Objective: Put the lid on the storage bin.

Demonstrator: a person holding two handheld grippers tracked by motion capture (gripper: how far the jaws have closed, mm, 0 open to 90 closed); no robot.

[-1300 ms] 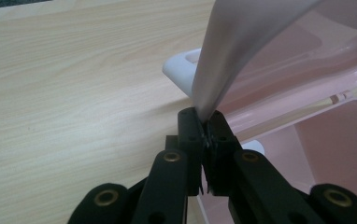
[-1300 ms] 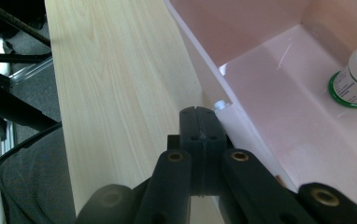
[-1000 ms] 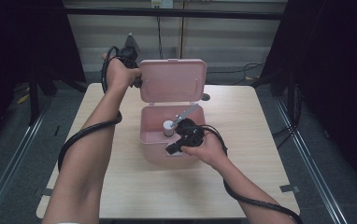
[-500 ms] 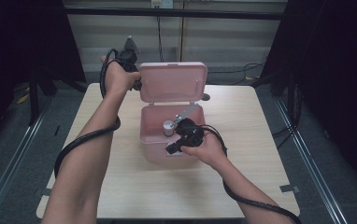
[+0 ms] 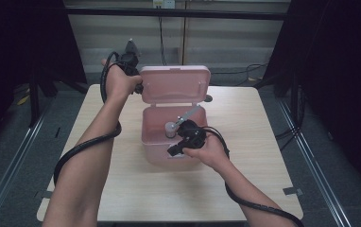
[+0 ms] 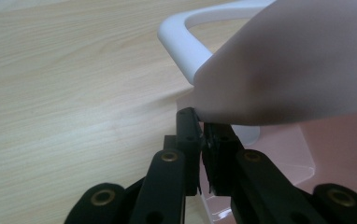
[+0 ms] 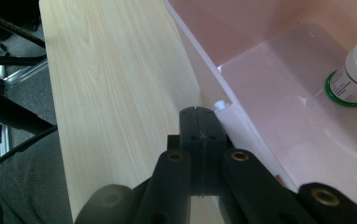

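- High view: a pink box [image 5: 169, 142] sits mid-bench [image 5: 263, 156] with its lid [image 5: 175, 85] upright and a small bottle [image 5: 170, 128] inside.
- Left hand-held gripper [image 6: 200, 140] is clenched on the lid's edge, holding it open beside the white handle [image 6: 186, 46].
- Right hand-held gripper [image 7: 200, 122] is clenched with nothing between the jaws, just outside the box's front wall.
- My judgement: to do this well, keep the lid grip steady and unclench the right hand-held gripper before reaching in for the bottle.
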